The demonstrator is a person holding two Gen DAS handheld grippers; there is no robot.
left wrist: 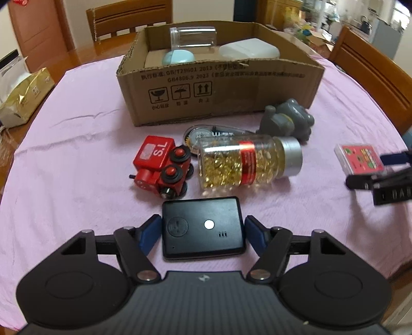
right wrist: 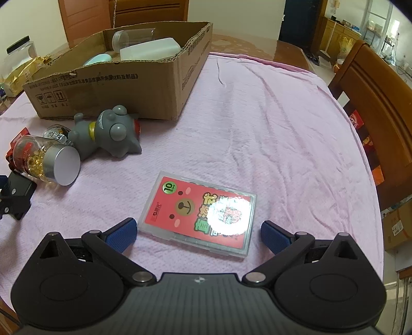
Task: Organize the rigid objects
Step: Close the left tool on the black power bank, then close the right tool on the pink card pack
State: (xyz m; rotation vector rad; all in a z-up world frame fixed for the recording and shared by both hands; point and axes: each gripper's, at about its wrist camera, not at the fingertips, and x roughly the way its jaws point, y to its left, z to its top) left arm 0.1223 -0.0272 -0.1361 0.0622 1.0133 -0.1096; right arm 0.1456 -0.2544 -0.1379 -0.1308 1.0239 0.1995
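Clamping the black device (left wrist: 202,228), left hand-held gripper (left wrist: 202,232); right hand-held gripper (right wrist: 198,233) released.

toy train (left wrist: 161,168) left of bottle (left wrist: 247,163) (box (left wrist: 219,95) behind both).

home dining room | wooden chairs (left wrist: 128,18) | pink tablecloth (right wrist: 270,123)
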